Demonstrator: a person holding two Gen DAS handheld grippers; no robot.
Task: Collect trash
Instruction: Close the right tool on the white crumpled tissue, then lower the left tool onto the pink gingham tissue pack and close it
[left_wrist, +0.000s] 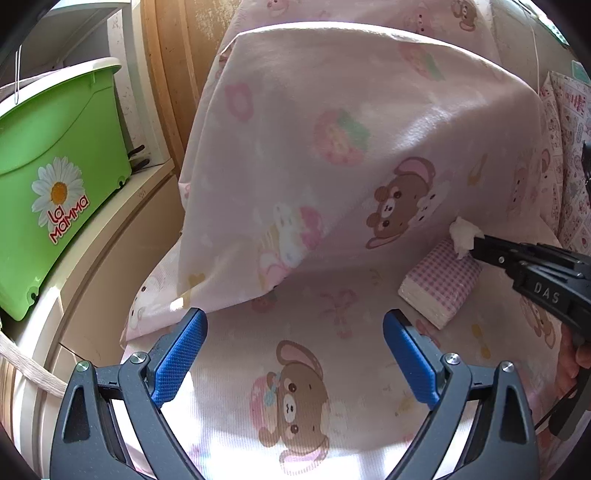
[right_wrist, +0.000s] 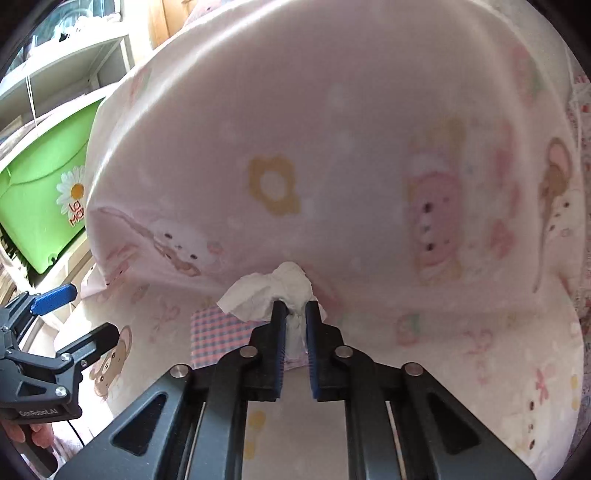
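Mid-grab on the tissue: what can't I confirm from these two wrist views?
- Where the trash goes: no bin shows in either view.
- Pink checked tissue pack: right wrist view, mostly hidden behind the right gripper, shut on the crumpled tissue.
- What lies under the draped pink sheet: covered in both.
- Left gripper, open and empty: its handle is cut off by the left wrist view's bottom edge.

Two grippers: left gripper (left_wrist: 293, 352), right gripper (right_wrist: 295, 314). One crumpled tissue (right_wrist: 273, 295), one pink checked tissue pack (left_wrist: 441, 282), one green box (left_wrist: 55, 181). One pink bear-print sheet (left_wrist: 332, 147), one patterned pillow (left_wrist: 565, 155).
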